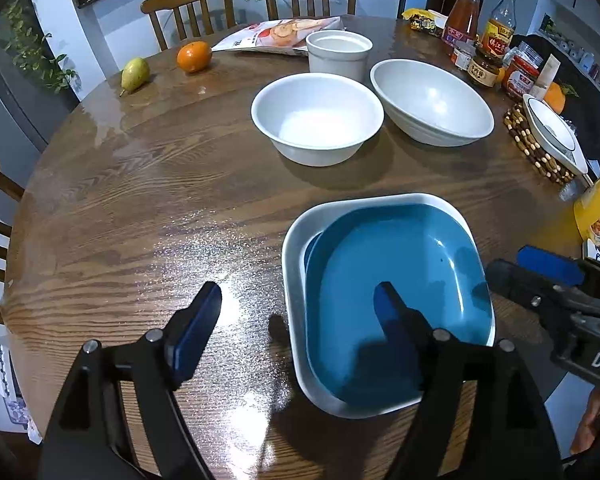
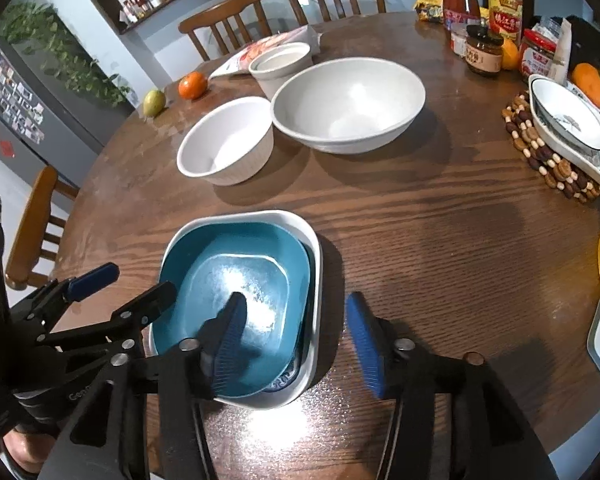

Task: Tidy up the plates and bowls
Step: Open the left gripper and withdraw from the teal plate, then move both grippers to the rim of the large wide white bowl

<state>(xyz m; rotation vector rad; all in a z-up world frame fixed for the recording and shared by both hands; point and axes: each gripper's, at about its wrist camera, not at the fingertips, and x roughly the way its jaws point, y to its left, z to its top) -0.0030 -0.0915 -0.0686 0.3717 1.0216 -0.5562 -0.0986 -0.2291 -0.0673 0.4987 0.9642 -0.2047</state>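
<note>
Both sets of fingers, left and right, stand open astride the blue plate, nested in the white dish at my six o'clock on the bench. Lifting carelessly could snag a rim.

both grippers, left and right, fingers spread.

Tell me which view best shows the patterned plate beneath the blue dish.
The right wrist view: a sliver of blue-patterned plate peeks out under the blue dish. The left wrist view shows the blue dish but no pattern.
</note>
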